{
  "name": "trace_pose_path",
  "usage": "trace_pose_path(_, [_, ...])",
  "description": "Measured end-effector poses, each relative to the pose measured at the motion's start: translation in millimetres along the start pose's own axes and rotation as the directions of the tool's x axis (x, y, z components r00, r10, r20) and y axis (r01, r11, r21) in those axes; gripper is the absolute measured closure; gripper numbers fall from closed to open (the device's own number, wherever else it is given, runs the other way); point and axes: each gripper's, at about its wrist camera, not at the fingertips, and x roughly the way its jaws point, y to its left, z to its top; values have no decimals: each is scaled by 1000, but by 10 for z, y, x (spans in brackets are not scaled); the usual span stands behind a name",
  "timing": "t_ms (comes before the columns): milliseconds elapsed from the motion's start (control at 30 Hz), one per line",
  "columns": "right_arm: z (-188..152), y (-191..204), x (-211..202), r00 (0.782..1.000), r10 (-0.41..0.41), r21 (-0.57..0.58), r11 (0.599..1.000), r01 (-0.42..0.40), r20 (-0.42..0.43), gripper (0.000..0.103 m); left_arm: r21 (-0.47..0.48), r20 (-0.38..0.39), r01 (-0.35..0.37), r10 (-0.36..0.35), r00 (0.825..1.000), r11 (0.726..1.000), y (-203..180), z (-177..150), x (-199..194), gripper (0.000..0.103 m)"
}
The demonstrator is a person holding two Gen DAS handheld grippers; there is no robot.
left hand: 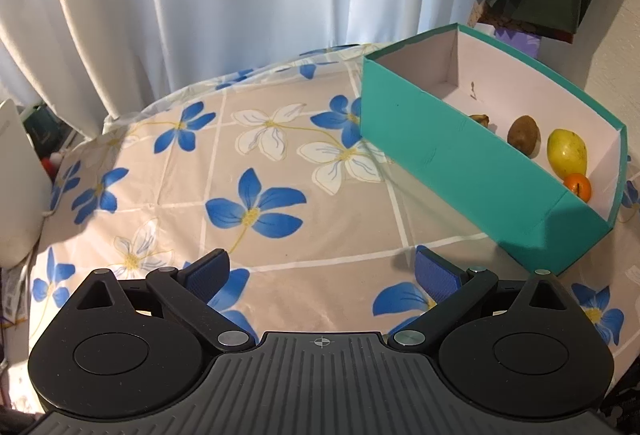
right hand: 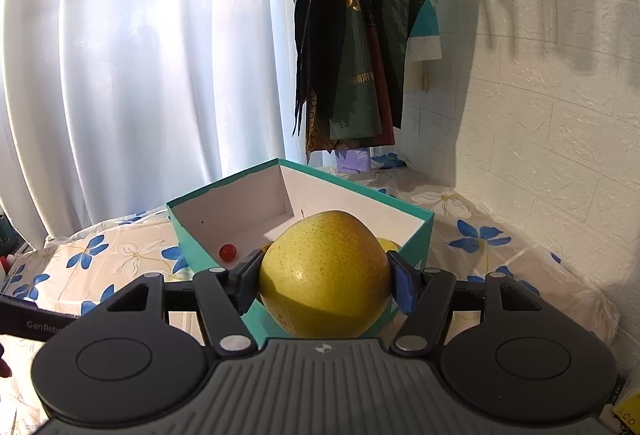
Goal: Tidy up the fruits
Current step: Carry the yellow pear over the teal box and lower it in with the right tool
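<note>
Right tongs [right hand: 324, 281] clamp a large, smooth, speckled yellow pear [right hand: 325, 275] between their blue pads, just short of the near wall of the teal cardboard box [right hand: 200, 235], whose white inside lies open ahead; a tiny round red fruit [right hand: 227, 252] sits on its floor ahead-left. Left tongs [left hand: 322, 273] gape empty over the glossy flower-printed surface [left hand: 240, 139], broad and bare ahead and to the left up to its rounded far edge. Ahead-right stands the box, holding a yellow mango-shaped fruit [left hand: 567, 151], a brown oval fruit [left hand: 523, 135] and a small orange [left hand: 578, 186].
</note>
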Motion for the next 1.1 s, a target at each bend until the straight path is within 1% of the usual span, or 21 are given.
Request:
trace_pose_path(133, [104, 75, 204, 1000, -2, -13, 1000, 2, 1, 39, -6, -11, -17, 17, 1000, 1000, 84, -4, 86, 2])
trace_pose_path(200, [132, 116, 314, 1000, -4, -24, 1000, 4, -13, 39, -12, -34, -36, 36, 999, 999, 138, -6, 156, 2])
trace_pose_path(367, [185, 206, 549, 999, 9, -46, 999, -11, -33, 39, -49, -51, -38, 36, 998, 998, 244, -2, 227, 2])
trace_pose_path(533, [208, 247, 880, 997, 13, -63, 998, -17, -73, 39, -59, -69, -48, 44, 997, 997, 262, -3, 267, 2])
trace_pose_path(700, [132, 245, 1191, 991, 8, -57, 998, -15, -134, 39, -80, -86, -61, 54, 995, 995, 298, -10, 306, 2])
trace_pose_path(900, [6, 191, 1414, 981, -9, -53, 999, -2, -196, 39, -96, -104, -69, 59, 993, 993, 307, -1, 349, 2])
trace_pose_path(1033, [-61, 148, 1476, 976, -17, -39, 999, 9, -216, 39, -94, -110, -65, 55, 992, 993, 287, 11, 363, 2])
trace_pose_path(1100, [-72, 149, 1467, 978, -28, -53, 998, 17, -207, 39, -87, -109, -62, 52, 993, 994, 265, 16, 362, 2])
